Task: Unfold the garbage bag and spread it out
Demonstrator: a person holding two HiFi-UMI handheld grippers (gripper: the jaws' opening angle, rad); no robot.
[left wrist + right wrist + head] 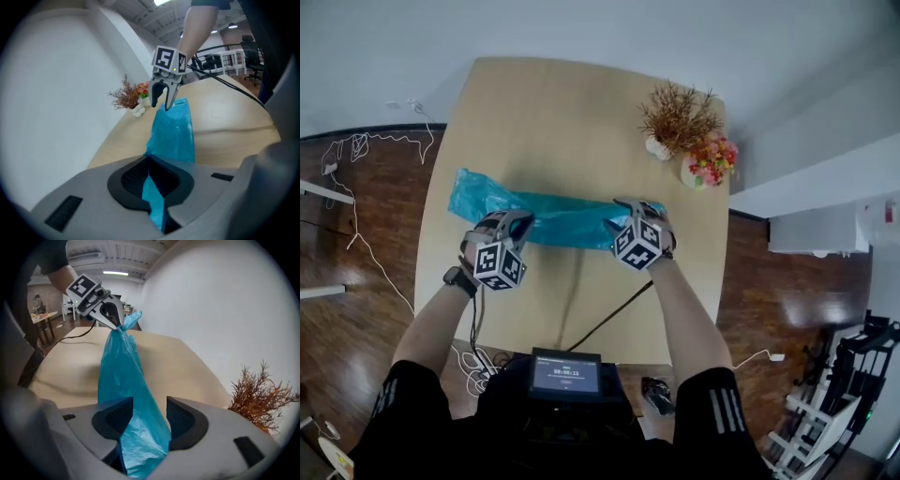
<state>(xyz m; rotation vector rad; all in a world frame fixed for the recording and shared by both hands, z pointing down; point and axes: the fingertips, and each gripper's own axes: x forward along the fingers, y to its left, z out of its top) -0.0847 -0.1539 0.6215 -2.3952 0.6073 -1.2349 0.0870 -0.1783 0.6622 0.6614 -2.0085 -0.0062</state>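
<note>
Across the middle of the wooden table (544,112) the blue garbage bag (558,220) stretches from nine o'clock to three, one side clenched tight in the left gripper (512,223), the other lying loose between the parted jaws of the right gripper (636,208), perhaps brushing one pad, with potted plants (680,117) off at one o'clock.

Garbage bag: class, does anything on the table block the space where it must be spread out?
Nothing visible does. The garbage bag stretches above bare table; the two potted plants stand apart at its far right corner.
</note>
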